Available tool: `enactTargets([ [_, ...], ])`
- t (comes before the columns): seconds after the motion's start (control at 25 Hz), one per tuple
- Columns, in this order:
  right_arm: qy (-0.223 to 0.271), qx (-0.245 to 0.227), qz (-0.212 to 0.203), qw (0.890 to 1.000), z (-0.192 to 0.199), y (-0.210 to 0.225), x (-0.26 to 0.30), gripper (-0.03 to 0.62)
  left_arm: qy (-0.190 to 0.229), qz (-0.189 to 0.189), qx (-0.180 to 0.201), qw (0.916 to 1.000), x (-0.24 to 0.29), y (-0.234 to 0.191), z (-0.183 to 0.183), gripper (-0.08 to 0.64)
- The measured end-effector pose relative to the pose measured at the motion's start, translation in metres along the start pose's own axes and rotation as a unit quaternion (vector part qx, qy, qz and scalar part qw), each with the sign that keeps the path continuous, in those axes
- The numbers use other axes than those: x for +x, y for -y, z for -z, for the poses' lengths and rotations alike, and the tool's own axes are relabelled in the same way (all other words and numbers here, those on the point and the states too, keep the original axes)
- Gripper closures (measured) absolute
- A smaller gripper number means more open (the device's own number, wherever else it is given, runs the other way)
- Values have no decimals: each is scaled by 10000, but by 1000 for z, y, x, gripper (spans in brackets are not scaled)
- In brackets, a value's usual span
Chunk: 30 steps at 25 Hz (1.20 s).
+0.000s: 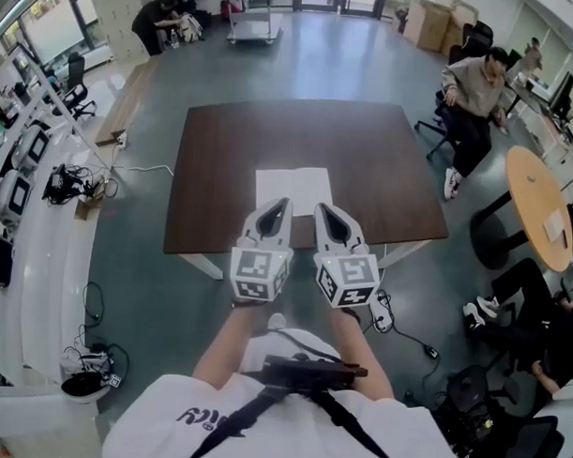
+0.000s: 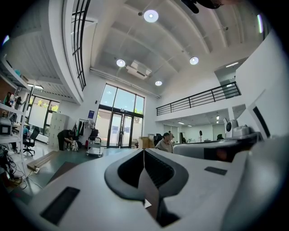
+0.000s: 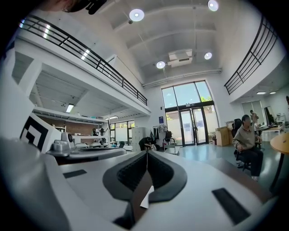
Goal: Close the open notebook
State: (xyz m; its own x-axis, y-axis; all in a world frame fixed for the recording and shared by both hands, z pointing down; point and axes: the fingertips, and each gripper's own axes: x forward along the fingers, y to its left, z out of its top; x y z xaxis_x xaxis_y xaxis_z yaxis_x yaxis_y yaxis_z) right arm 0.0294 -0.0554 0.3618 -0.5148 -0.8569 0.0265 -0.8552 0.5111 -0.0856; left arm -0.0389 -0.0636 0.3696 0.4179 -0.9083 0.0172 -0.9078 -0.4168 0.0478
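The open notebook point(image 1: 293, 183) lies flat with white pages up on the dark brown table point(image 1: 271, 129), near its front edge. Both grippers are held side by side, level, just above the table's near edge. The tips of my left gripper point(image 1: 284, 204) and right gripper point(image 1: 321, 208) overlap the notebook's near side in the head view. I cannot tell whether they touch it. In the left gripper view the left gripper point(image 2: 143, 152) has its pads pressed together with nothing between them. The right gripper point(image 3: 146, 154) looks the same in the right gripper view. Neither gripper view shows the notebook's pages clearly.
A person sits on a chair point(image 1: 474, 94) beyond the table's right corner, next to a round wooden table point(image 1: 539, 204). White benches with equipment point(image 1: 26, 177) line the left side. Cables point(image 1: 400, 331) trail on the floor. A cart point(image 1: 252, 16) stands at the far end.
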Motion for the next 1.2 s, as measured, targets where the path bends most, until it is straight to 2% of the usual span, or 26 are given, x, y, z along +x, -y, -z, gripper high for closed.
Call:
enactTargets([
  [0.36,-1,64,34,10000,13,-10,84,602,-18,-119,-150,9998,32,-84,16,548],
  [0.64,-33,146,104,9998,17,11,113,602,-125,-69,-204,9997,61,-99,28,548],
  [0.96,-183,258,-204,9993,35,16,164,603,-381,-360,-359,9980,86,-139,54,548],
  [1.2,-308,182,-425,9985,41,31,192,602,-557,-506,-474,9960,112,-153,77,548],
])
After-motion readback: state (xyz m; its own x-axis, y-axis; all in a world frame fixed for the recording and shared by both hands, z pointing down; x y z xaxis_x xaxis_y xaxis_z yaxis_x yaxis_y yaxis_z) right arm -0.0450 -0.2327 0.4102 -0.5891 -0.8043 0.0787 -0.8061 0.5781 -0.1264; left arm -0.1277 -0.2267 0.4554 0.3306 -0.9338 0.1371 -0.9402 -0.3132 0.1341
